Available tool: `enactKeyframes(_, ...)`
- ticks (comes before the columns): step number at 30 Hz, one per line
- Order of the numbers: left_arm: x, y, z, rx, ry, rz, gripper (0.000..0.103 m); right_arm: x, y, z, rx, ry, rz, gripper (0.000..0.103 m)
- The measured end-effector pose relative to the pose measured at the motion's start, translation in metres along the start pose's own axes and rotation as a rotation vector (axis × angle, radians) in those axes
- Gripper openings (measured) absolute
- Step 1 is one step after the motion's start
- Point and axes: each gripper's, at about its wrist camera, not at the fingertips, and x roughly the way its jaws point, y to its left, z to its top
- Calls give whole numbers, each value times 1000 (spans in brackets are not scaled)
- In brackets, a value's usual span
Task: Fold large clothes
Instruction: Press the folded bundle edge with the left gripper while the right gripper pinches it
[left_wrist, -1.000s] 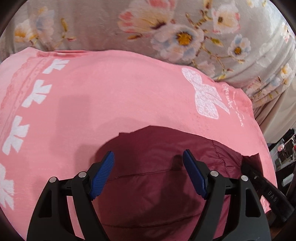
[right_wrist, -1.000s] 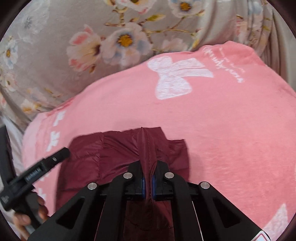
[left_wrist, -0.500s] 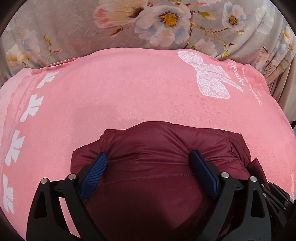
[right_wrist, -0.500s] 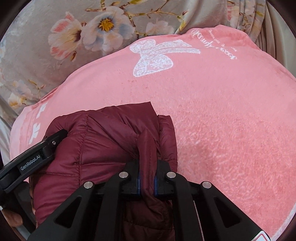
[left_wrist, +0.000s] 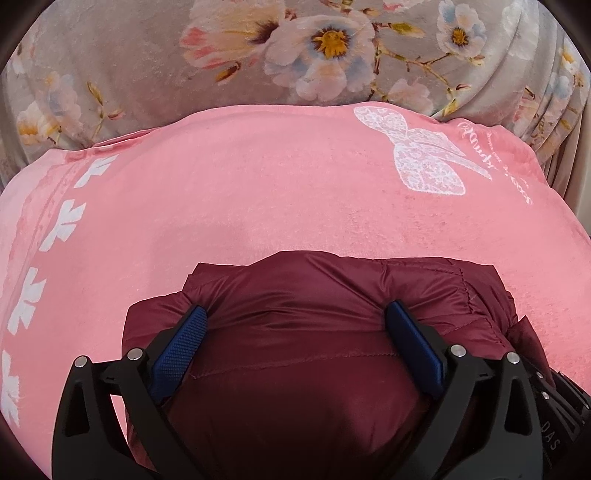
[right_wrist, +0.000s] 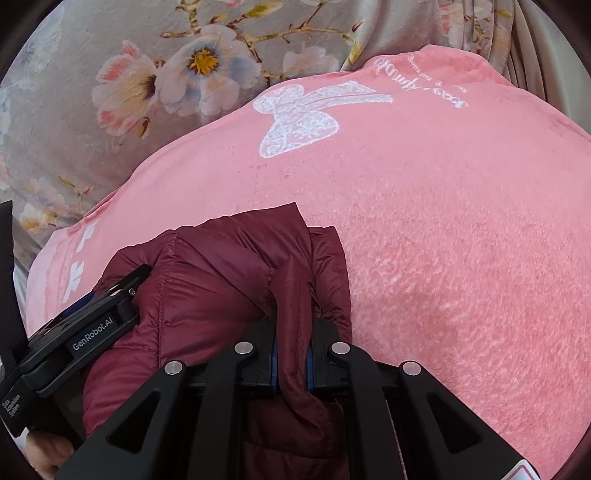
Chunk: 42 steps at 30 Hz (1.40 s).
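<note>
On the pink blanket (left_wrist: 258, 206) the folded maroon puffer jacket (left_wrist: 314, 332) is pressed by the wide-spread left gripper (left_wrist: 295, 321); a ridge is pinched by the right gripper (right_wrist: 291, 354). Soft, slippery, springy: seams are judged safest holds.

I see the maroon quilted puffer jacket (left_wrist: 314, 332) bunched into a folded bundle at lower centre of my left view, lower left (right_wrist: 221, 288) in my right view.
</note>
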Motion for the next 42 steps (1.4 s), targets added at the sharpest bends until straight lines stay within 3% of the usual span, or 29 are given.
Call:
enactKeyframes(22,2,-2,0,12,-1,17,97,0,-6,2,34,-5,28,5)
enactKeyframes(29,3,-5,3,29,18,38,97,-1,-37,1,191,-11,196,5)
enactKeyframes(31,-2,-5,4,52,33,44,97,-16,-33,1,173,-13,140,9)
enactKeyframes(32,-8,-6,3,69,41,49,97,-29,-26,0,140,-30,85,21)
enactKeyframes(34,-27,-2,1,99,51,46,97,-61,-7,-4,38,-64,5,22)
enactKeyframes(37,-51,3,-3,85,76,1,97,-87,13,-14,-65,-51,-30,22)
enactKeyframes(42,-80,1,-15,109,88,13,97,-96,25,-31,-136,3,-68,19)
